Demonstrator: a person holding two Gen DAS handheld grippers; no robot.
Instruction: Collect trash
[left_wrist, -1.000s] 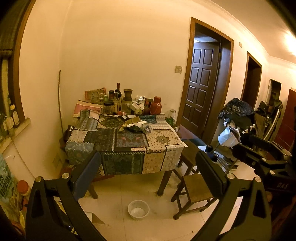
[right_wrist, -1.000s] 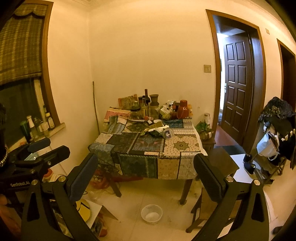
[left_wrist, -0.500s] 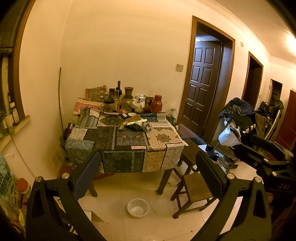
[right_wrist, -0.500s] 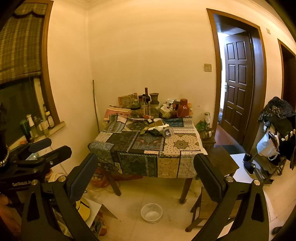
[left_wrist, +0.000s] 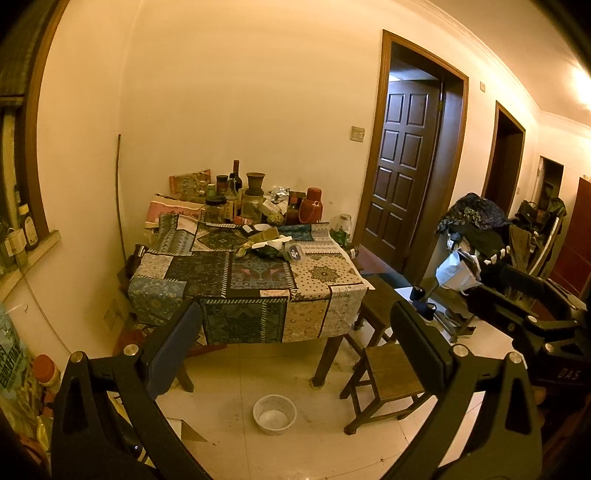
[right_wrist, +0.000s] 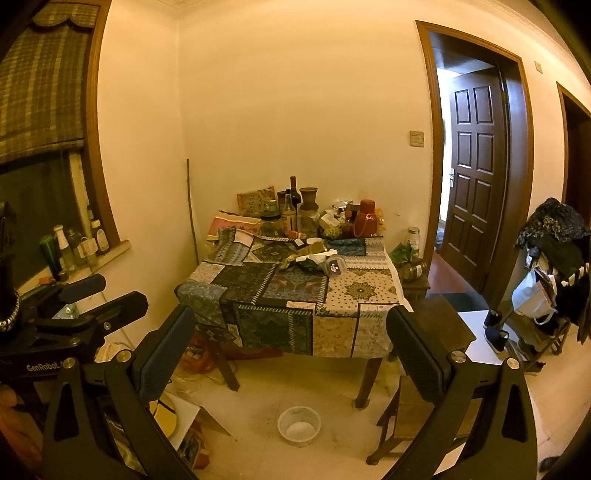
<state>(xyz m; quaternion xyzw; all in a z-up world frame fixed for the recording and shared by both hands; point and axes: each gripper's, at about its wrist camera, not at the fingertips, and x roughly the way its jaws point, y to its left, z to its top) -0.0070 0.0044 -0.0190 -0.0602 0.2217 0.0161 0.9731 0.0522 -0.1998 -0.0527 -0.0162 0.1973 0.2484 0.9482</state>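
Observation:
A heap of trash (left_wrist: 271, 245), crumpled wrappers, paper and a small dark lidded tub, lies mid-table on a patchwork tablecloth (left_wrist: 207, 269); it also shows in the right wrist view (right_wrist: 314, 260). A white plastic bowl (left_wrist: 274, 414) sits on the floor below the table, also in the right wrist view (right_wrist: 298, 426). My left gripper (left_wrist: 295, 332) is open and empty, well short of the table. My right gripper (right_wrist: 290, 332) is open and empty, at a similar distance.
Bottles, jars and a red thermos (left_wrist: 311, 205) crowd the table's back edge. Two wooden stools (left_wrist: 391, 373) stand at the right of the table. A loaded clothes rack (left_wrist: 476, 229) stands right. Window-sill bottles (right_wrist: 70, 243) and floor clutter (right_wrist: 184, 417) are at left.
Both views have shifted slightly; the table looks a little lower and nearer. Both grippers stay open and empty.

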